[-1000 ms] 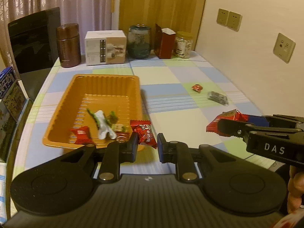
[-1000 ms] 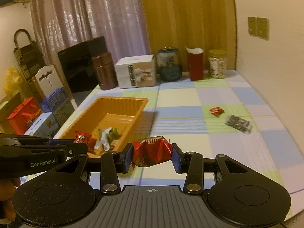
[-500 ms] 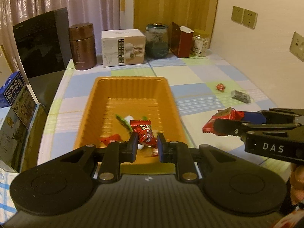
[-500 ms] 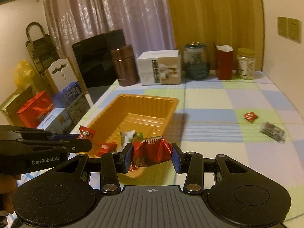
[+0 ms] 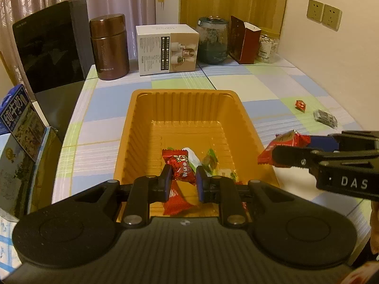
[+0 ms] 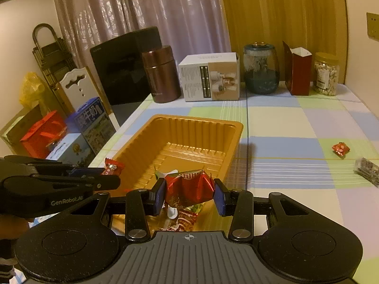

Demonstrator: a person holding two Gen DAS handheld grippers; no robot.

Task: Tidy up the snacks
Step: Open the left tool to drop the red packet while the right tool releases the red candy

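Hovering over the orange tray [image 5: 132, 139], the left tool [image 5: 182, 181] is clamping 1 red candy [image 5: 180, 165]; the right tool [image 6: 189, 195] is gripping a red foil snack [image 6: 189, 185] above the tray's near right rim, risking a spill onto the worktop [image 6: 296, 123] if released there.
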